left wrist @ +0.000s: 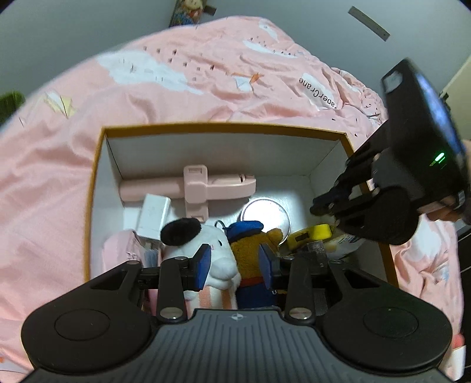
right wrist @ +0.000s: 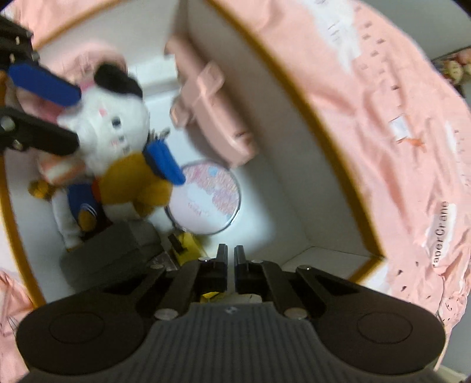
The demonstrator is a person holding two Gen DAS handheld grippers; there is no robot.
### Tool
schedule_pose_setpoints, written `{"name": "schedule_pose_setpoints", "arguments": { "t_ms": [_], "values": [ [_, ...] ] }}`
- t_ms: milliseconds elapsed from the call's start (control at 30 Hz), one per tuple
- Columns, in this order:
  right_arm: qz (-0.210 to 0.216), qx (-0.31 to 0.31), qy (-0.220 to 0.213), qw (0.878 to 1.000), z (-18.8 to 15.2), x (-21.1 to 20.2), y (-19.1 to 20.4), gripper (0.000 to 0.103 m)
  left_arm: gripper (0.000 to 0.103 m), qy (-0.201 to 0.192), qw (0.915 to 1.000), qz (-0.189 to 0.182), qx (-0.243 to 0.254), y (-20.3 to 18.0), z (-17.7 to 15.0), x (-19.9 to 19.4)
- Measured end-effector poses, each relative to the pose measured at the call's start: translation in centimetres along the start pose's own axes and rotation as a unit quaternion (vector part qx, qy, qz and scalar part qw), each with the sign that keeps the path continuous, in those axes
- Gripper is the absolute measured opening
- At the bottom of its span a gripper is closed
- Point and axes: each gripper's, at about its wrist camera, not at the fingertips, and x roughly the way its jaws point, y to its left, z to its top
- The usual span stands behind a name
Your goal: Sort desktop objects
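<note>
Over the box (left wrist: 97,182), left gripper (left wrist: 235,265) jaws spread around plush toys (left wrist: 217,250); right gripper (right wrist: 231,265) jaws nearly pressed together.

A bed is covered by a rumpled pink quilt (left wrist: 206,82) printed with white patches, behind which a plain grey wall (left wrist: 73,32) is seen, with a grey strip (left wrist: 369,23) fixed to it.
</note>
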Motion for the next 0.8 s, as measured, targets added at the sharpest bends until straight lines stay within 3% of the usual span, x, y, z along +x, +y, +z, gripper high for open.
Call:
{"name": "schedule_pose_setpoints", "arguments": {
  "t_ms": [133,167,300,400,533,667,800],
  "values": [
    [0.004,0.043,-0.075,0.996,-1.1,-3.5,-0.1,0.005,0.041,-0.026,0.9987,0.027,0.034,-1.4,-0.6,-1.7],
    [0.007,0.058,-0.098,0.993,-1.7,-4.5,0.0,0.005,0.045,-0.035,0.9977,0.037,0.045,-1.9,-0.7,-2.2],
    [0.016,0.123,-0.185,0.975,-3.9,-8.3,1.4,0.008,0.048,-0.066,0.9927,0.067,0.076,-3.1,-1.4,-4.0],
    [0.014,0.169,-0.253,0.952,-5.6,-9.1,2.3,0.012,0.052,-0.093,0.9888,0.089,0.076,-3.6,-2.1,-5.2],
    [-0.001,0.236,-0.322,0.917,-7.9,-9.4,5.0,0.031,0.060,-0.123,0.9845,0.103,0.072,-4.1,-3.0,-6.4],
    [-0.011,0.308,-0.358,0.882,-9.8,-8.3,7.5,0.037,0.069,-0.156,0.9798,0.102,0.073,-4.9,-4.1,-7.0],
    [-0.053,0.350,-0.376,0.856,-11.1,-7.6,10.3,0.044,0.078,-0.194,0.9749,0.089,0.065,-5.3,-5.8,-6.8]
  ]
}}
